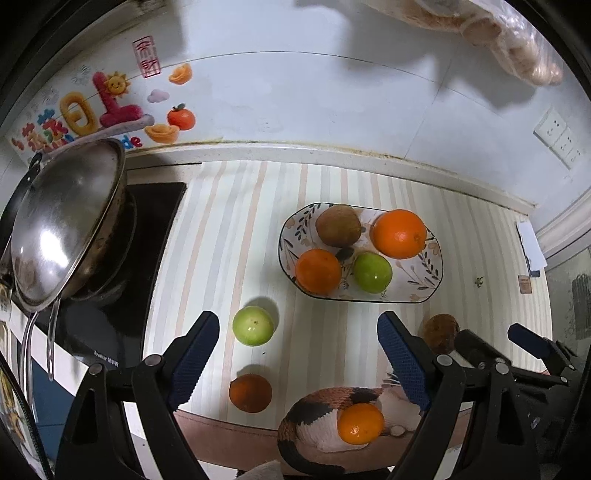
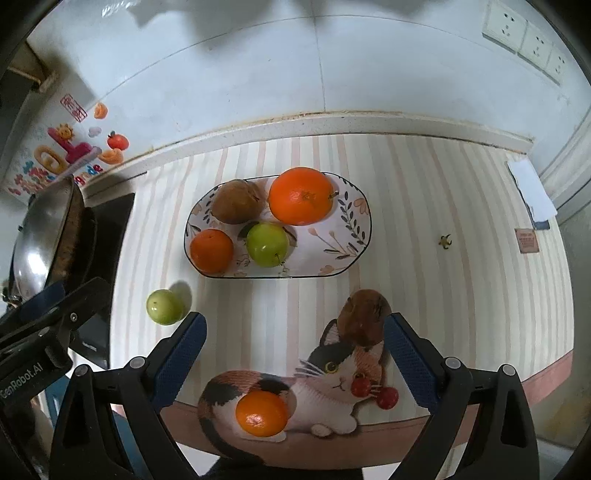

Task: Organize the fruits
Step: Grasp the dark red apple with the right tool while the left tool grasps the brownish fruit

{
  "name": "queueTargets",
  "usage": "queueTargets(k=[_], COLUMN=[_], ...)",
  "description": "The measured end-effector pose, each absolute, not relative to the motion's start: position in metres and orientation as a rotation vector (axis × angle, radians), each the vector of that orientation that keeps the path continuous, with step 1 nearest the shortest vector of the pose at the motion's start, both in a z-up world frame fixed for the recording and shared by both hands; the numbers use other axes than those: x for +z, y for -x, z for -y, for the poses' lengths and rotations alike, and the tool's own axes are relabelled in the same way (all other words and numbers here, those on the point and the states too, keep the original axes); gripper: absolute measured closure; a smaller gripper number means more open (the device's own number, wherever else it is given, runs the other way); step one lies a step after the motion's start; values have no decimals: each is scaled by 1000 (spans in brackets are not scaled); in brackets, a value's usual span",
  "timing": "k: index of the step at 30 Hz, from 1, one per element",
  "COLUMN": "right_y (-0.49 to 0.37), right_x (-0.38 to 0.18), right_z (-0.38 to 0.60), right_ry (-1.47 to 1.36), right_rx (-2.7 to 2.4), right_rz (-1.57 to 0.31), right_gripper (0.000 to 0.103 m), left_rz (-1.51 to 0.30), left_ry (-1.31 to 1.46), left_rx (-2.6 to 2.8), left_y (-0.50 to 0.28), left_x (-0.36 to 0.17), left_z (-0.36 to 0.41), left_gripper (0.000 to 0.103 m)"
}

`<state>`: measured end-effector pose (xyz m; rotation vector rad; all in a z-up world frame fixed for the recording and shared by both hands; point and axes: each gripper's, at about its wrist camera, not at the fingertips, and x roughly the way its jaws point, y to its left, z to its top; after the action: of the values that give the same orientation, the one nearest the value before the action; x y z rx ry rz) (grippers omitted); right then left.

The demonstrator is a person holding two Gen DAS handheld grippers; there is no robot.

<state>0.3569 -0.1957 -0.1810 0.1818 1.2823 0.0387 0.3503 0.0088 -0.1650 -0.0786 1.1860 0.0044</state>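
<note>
A floral plate (image 1: 424, 291) (image 2: 351, 254) on the striped mat holds a large orange (image 1: 399, 233) (image 2: 301, 195), a small orange (image 1: 317, 270) (image 2: 211, 250), a brown kiwi (image 1: 338, 225) (image 2: 236, 201) and a green fruit (image 1: 372, 272) (image 2: 267, 243). Loose on the mat lie a green fruit (image 1: 253, 325) (image 2: 165, 306), a dark orange (image 1: 250, 392), a bright orange (image 1: 360, 423) (image 2: 262, 413) and a brown kiwi (image 1: 440, 332) (image 2: 364, 317). My left gripper (image 1: 299, 354) is open and empty near the loose green fruit. My right gripper (image 2: 293, 350) is open and empty beside the loose kiwi.
A steel wok (image 1: 66, 225) (image 2: 40, 240) sits on a black cooktop (image 1: 155, 206) at the left. The tiled wall (image 1: 314, 96) runs behind, with sockets (image 2: 524, 33) at the right. The mat's front edge (image 2: 480, 417) is close below the grippers.
</note>
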Motion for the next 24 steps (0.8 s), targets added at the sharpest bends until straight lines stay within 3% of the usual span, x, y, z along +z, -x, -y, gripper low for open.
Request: queueTargets(k=[4,17,19,20,21,24], right_y=[-357,-375,-379,-380,-381,-382], right_x=[-197,-334,-350,-355,-358,-360], right_z=[215,271,272,272,271,264], right_ry=[-247,-422,-453,-465,-466,-420], right_rx=[14,-101,-120,-125,-135,-150], right_rz=[-1319,-1539,-1555,-1553,-1556,-1538], right_gripper=[5,5,13,32,39,40], left_rz=[-1196,-1379,-1402,-1414,-1421,-1450], left_ry=[109,223,241,248,251,249], left_rx=[39,180,193,203,210,221], left_y=[-347,-328,-324,-322,-321,-318], left_x=[-175,-265,-274,-279,-282,-292], left_z=[-21,-68,-73,-77,-79,-83], left_gripper=[15,15,15,15,15,15])
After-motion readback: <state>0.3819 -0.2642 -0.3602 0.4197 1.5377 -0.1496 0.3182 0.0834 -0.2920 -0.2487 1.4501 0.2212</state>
